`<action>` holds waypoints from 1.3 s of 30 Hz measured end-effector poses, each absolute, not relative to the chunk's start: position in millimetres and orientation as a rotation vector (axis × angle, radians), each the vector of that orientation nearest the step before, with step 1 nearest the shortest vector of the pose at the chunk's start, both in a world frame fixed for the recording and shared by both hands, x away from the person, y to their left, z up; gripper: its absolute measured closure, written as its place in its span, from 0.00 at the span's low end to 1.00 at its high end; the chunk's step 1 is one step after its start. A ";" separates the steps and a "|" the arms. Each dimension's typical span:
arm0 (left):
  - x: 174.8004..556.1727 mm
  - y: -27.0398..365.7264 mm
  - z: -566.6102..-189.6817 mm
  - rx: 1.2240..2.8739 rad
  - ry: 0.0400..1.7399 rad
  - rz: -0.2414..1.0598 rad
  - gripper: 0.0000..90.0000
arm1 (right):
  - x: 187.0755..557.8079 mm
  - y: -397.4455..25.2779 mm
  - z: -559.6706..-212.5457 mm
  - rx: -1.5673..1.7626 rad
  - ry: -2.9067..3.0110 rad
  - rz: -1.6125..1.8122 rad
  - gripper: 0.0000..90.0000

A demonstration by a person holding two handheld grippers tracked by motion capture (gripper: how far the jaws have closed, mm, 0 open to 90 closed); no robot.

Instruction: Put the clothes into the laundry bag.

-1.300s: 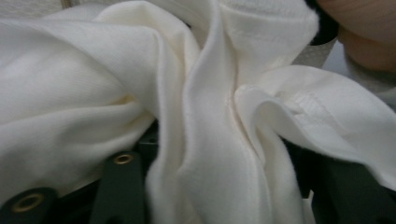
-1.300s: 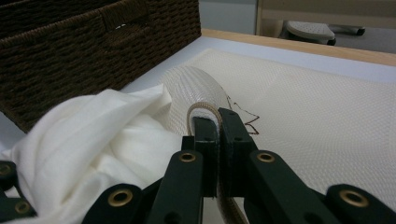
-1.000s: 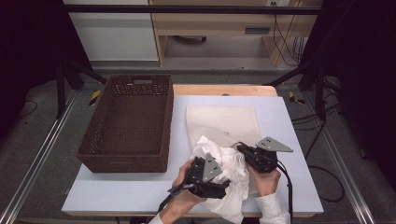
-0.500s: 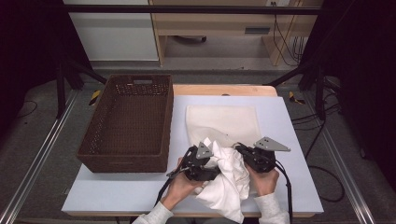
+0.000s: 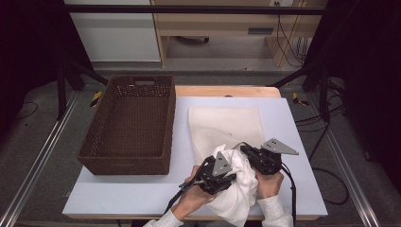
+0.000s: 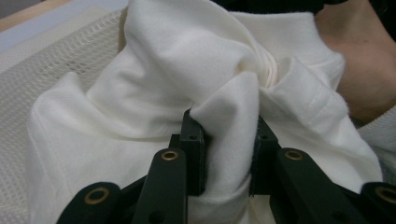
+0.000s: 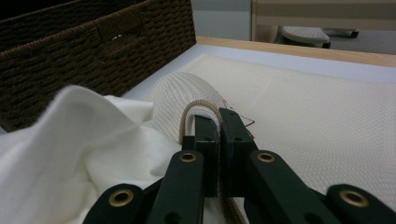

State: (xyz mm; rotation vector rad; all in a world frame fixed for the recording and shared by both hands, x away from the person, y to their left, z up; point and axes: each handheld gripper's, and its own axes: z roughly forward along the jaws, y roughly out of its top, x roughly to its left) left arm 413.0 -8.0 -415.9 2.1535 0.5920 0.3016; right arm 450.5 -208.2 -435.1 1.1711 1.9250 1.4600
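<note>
The white garment (image 5: pixel 239 182) is bunched up at the near edge of the surface (image 5: pixel 142 194), between the two claws, and part of it hangs over that edge. The left claw (image 5: pixel 222 176) is clenched on a thick fold of this cloth; in the left gripper view the fold (image 6: pixel 229 135) fills the gap between the two black jaws, and more cloth rises in front of them. Just beyond the garment, seen from this claw, lies the mesh laundry bag (image 5: pixel 227 125), flat on the surface.

The right claw (image 5: pixel 245 150) grasps the edge of the bag. In the right gripper view its jaws are pressed together on the beige trim (image 7: pixel 198 109) of the opening, and the mesh is lifted there into a small arch. The garment (image 7: pixel 70 140) sits to the left of this claw, touching the raised edge, but I cannot tell if any of it is already inside.

My judgement: the work seems to be putting the garment into the bag, and it is at an early stage. Both grasps are made and the mouth is lifted a little. What is left is to open the mouth wider, to push the cloth in, and maybe to close it. The wicker basket (image 5: pixel 130 125) stands well to the left of the left claw, with nothing visible inside it.
</note>
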 end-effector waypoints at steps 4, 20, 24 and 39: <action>425.7 -17.1 -428.4 2.227 0.611 0.340 0.79 | 448.7 -207.9 -433.1 1.154 1.918 1.462 0.97; 435.6 24.4 -412.6 2.129 0.733 0.484 0.18 | 445.4 -206.2 -432.3 1.114 1.929 1.450 0.97; 458.6 21.0 -433.1 2.158 0.766 0.337 0.12 | 445.5 -203.6 -433.0 1.098 1.949 1.438 0.97; 433.9 16.8 -427.4 2.138 0.649 0.362 0.73 | 446.5 -203.8 -434.3 1.054 1.953 1.463 0.97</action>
